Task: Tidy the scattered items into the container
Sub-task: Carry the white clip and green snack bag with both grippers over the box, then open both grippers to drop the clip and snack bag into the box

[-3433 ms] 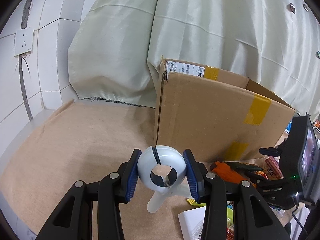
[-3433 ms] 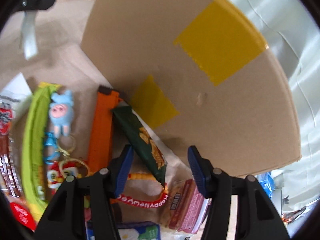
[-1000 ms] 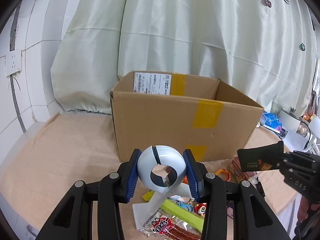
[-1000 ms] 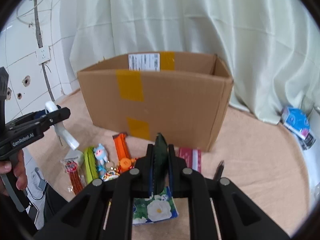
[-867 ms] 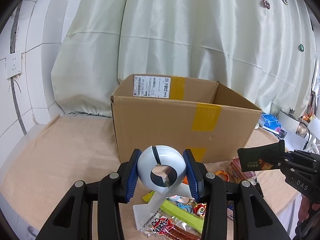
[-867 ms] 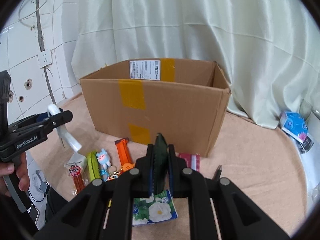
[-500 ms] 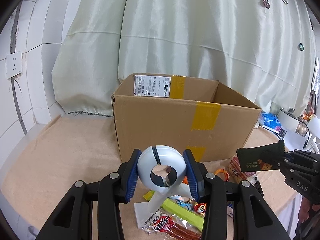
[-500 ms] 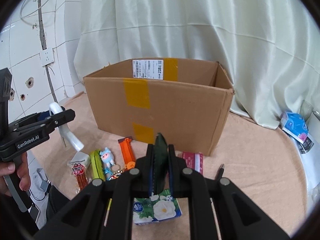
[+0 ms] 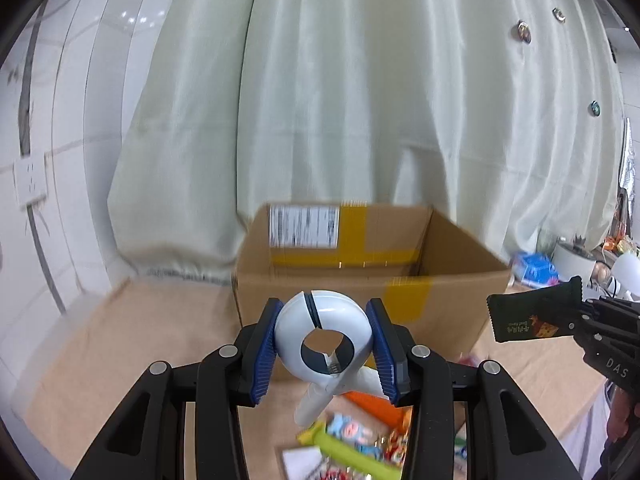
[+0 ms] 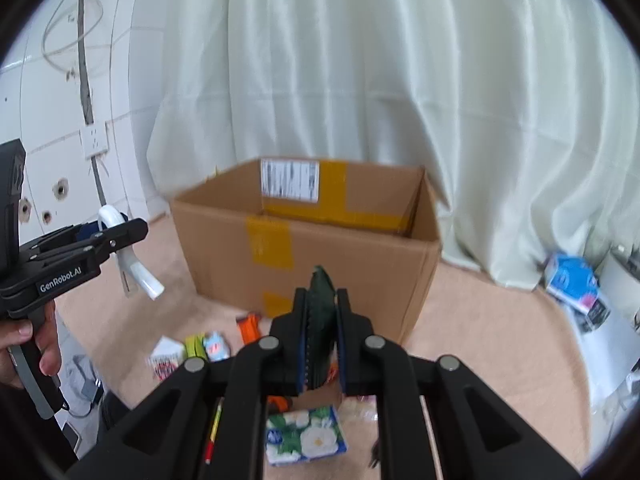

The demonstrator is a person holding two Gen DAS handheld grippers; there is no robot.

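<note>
The left gripper (image 9: 323, 354) clamps a white ring-shaped toy (image 9: 322, 338); the right gripper (image 10: 321, 340) pinches a dark green snack packet (image 10: 321, 312). The cardboard box (image 10: 320, 240) at twelve o'clock looks empty, and scattered items (image 10: 192, 350) lie on the bench (image 10: 500, 340).

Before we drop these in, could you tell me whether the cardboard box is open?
Open: the cardboard box has no flaps over its top, and its inner walls show from both wrist views.
</note>
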